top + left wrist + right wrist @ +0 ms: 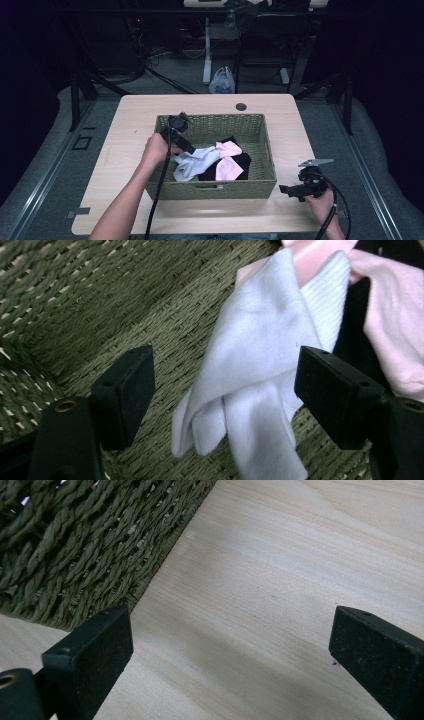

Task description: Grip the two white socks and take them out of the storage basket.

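A green woven basket (pixel 265 150) stands mid-table and holds a white sock (pixel 192 162), a pink cloth (pixel 229 160) and a black cloth (pixel 245 161). My left gripper (pixel 189 146) reaches into the basket's left side. It is open, with its jaws spread either side of the white sock (pixel 255 380) and nothing pinched. The pink cloth (pixel 395 320) lies to the right of that sock. My right gripper (pixel 286 190) hovers over the bare table beside the basket's front right corner, open and empty. The basket wall (pixel 75 545) shows at the upper left of the right gripper view.
The light wooden table (pixel 295 125) has a round cable hole (pixel 241 106) near its far edge. Beyond it, on the floor, sit a white plastic bag (pixel 222 81) and desk legs. Dark curtains close in both sides.
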### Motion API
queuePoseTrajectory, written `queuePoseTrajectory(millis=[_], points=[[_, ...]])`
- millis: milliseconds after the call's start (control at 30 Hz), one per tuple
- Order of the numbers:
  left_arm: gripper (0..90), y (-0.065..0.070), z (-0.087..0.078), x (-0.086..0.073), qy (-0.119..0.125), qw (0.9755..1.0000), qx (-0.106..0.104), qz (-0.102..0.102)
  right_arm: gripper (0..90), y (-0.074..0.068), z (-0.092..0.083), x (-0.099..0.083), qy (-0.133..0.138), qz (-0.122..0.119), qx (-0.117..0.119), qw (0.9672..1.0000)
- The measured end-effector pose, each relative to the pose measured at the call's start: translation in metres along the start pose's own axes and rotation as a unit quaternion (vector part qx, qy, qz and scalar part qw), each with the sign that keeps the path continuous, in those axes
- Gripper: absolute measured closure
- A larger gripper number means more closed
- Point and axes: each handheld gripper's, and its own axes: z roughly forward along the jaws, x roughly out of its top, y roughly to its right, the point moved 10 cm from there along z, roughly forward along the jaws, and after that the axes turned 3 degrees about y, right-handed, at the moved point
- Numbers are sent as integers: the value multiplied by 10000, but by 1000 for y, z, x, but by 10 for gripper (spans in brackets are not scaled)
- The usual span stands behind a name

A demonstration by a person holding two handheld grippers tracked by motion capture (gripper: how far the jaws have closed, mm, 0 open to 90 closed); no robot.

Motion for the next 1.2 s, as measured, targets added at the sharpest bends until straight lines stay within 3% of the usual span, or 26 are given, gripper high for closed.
queuePoseTrajectory(millis=[200,400,667,733,900,1200], points=[[317,1,13,-3,-241,9996,-69,-122,36,0,0,0,15,8,-15,10000],[431,0,16,-5,-290,9993,-68,-209,36,0,0,0,2,-5,-2,10000],[718,3,23,-9,-409,9990,-28,-163,36,0,0,0,8,-5,-8,10000],[784,3,24,-10,-427,9991,-1,-72,36,0,0,1,13,-4,-18,10000],[832,5,22,-10,-375,9993,23,17,36,0,0,1,22,0,10,10000],[840,9,-4,0,-26,9998,98,151,36,0,0,1,23,-2,2,10000]])
